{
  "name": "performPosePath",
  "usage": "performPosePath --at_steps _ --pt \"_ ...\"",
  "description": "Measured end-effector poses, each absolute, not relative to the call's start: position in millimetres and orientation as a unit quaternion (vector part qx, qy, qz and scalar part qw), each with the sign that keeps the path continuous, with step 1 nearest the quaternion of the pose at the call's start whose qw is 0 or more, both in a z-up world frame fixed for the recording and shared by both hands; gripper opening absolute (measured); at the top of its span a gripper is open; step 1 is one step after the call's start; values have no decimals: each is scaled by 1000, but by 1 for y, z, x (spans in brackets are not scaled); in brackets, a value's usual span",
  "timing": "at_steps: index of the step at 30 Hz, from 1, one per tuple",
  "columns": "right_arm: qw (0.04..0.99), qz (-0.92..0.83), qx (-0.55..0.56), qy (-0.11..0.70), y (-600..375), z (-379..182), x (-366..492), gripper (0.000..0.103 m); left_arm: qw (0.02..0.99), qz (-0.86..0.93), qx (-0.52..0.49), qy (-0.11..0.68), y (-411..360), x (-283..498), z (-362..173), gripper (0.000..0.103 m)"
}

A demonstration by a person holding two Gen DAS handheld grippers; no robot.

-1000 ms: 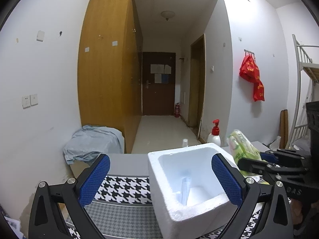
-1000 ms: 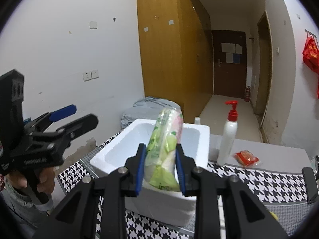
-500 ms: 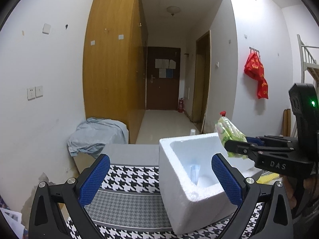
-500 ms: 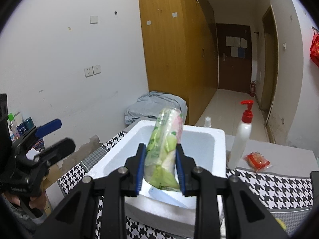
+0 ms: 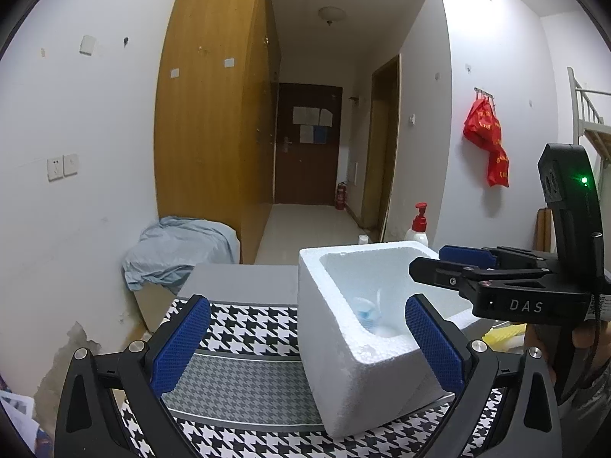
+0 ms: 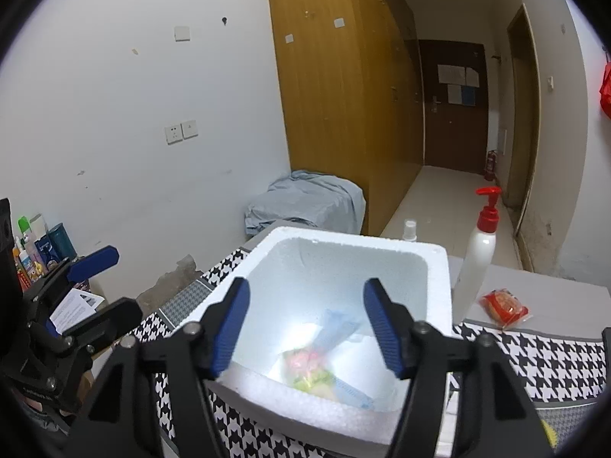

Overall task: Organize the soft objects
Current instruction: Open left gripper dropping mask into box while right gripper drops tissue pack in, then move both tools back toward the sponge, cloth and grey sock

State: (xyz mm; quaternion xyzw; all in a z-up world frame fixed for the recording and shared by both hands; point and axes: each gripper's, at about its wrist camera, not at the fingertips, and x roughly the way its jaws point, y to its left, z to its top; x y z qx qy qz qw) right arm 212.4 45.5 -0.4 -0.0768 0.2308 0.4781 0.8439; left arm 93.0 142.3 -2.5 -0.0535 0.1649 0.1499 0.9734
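Note:
A white foam box (image 6: 343,244) stands on the houndstooth cloth; it also shows in the left wrist view (image 5: 343,328). A green and pink soft packet (image 6: 309,370) lies blurred on the box floor beside a blue-printed packet (image 6: 336,328). My right gripper (image 6: 307,330) is open and empty above the box's near side; in the left wrist view its fingers (image 5: 450,271) reach over the box from the right. My left gripper (image 5: 305,339) is open and empty, off the box's left side.
A white pump bottle with a red top (image 6: 477,252) stands right of the box, a red snack packet (image 6: 504,307) beyond it. A yellow item (image 5: 504,334) lies behind the box. Toiletry bottles (image 6: 34,244) stand at the far left. A grey cloth bundle (image 6: 305,202) lies by the wardrobe.
My right gripper has opened and the green and pink packet has dropped into the foam box. The left gripper has drawn back a little to the left.

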Motion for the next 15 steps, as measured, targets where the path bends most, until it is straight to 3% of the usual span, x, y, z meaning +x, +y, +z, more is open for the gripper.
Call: performPosePath --at_steps 7,11,15 --pt "857 467 -84 201 29 9 194 83 974 147 -54 164 139 90 1 102" --pt "872 453 -74 171 5 18 179 99 975 139 -51 163 128 88 6 102" --pt "881 443 -64 153 -19 26 163 100 979 127 -42 157 111 84 14 102"
